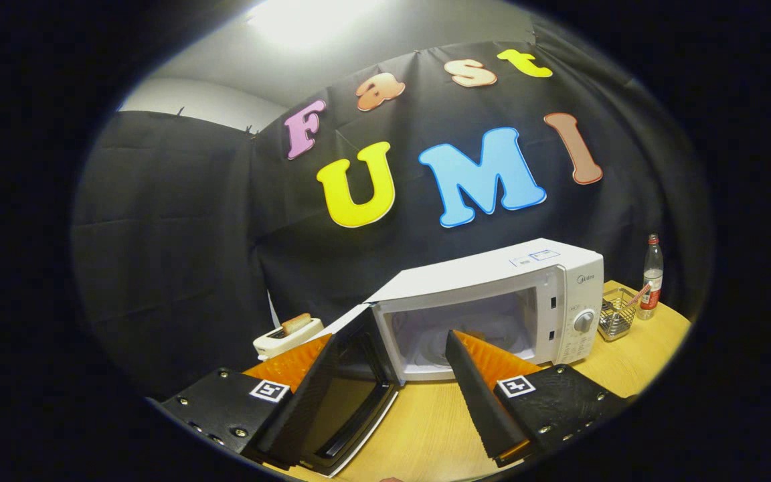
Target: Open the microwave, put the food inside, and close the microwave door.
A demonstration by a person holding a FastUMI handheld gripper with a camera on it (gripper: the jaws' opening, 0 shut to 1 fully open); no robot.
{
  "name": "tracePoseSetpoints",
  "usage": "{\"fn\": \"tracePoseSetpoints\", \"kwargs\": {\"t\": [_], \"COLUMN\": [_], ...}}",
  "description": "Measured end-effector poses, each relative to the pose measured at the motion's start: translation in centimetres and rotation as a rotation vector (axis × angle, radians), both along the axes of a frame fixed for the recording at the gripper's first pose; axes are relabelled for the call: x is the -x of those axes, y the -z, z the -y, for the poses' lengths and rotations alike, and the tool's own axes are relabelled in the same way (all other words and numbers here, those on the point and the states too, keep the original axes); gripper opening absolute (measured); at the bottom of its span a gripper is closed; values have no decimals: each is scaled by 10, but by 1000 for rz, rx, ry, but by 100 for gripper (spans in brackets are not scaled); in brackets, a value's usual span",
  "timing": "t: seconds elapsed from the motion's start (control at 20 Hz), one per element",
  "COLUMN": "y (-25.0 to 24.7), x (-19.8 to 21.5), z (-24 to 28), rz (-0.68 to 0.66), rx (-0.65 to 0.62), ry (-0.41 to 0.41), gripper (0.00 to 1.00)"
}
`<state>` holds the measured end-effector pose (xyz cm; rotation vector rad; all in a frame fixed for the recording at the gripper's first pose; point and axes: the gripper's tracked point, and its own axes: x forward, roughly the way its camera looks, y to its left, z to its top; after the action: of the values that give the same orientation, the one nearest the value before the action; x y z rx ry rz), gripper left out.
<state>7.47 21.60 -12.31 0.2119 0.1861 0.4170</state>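
On yellow tabletop [439,428], gripper [392,375] hangs wide open, nothing held, w/ microwave [492,301] at 12 o'clock, door [342,395] swung open betw. fingers. Food, prob. bread in toaster [285,337] at 10 o'clock. Risk: left finger snags door en route.

Microwave [492,294]: a white box on the wooden table, with a round knob on its right side.
Door [349,385]: swung wide open to the left, dark glass in a white frame.
Inside [466,328]: white and lit, and I cannot tell if any food is in there.
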Motion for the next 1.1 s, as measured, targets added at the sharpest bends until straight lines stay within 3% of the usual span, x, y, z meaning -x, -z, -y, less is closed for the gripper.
{"fn": "tracePoseSetpoints", "kwargs": {"t": [0.65, 1.1], "y": [-37, -16], "x": [119, 175], "z": [-118, -194], "rz": [55, 12], "rx": [-35, -12], "ry": [-295, -507], "gripper": [97, 97]}}
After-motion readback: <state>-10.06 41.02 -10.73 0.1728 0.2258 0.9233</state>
